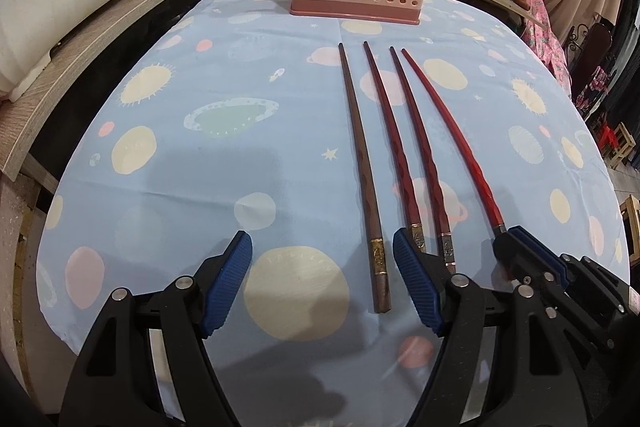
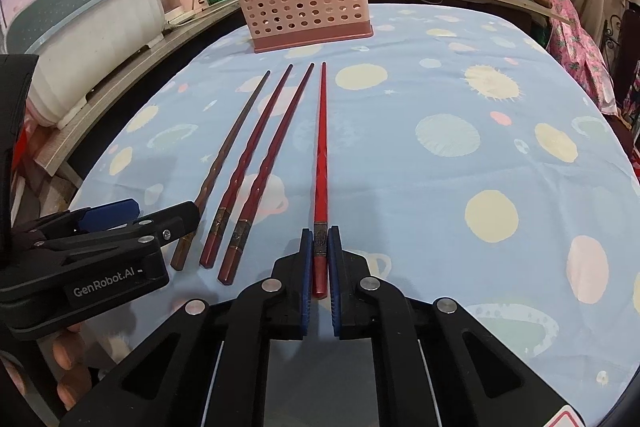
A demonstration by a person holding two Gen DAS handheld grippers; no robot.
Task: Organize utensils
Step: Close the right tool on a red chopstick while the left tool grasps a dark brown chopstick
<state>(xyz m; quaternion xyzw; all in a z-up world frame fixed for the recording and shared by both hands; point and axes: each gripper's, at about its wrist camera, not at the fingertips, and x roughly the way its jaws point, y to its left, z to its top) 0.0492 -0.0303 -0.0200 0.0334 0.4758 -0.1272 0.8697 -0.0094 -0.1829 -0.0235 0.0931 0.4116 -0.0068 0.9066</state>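
My right gripper [image 2: 319, 259] pinches the red chopstick [image 2: 321, 147], which points straight ahead toward the pink holder [image 2: 300, 3]; my left gripper [image 1: 322, 279] gapes empty.

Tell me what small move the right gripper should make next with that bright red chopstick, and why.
Probably lift it slightly off the tablecloth. The right gripper is shut on the bright red chopstick near its thick end, while its thin tip points at the pink holder, where it likely belongs. The left gripper is open, holding nothing.
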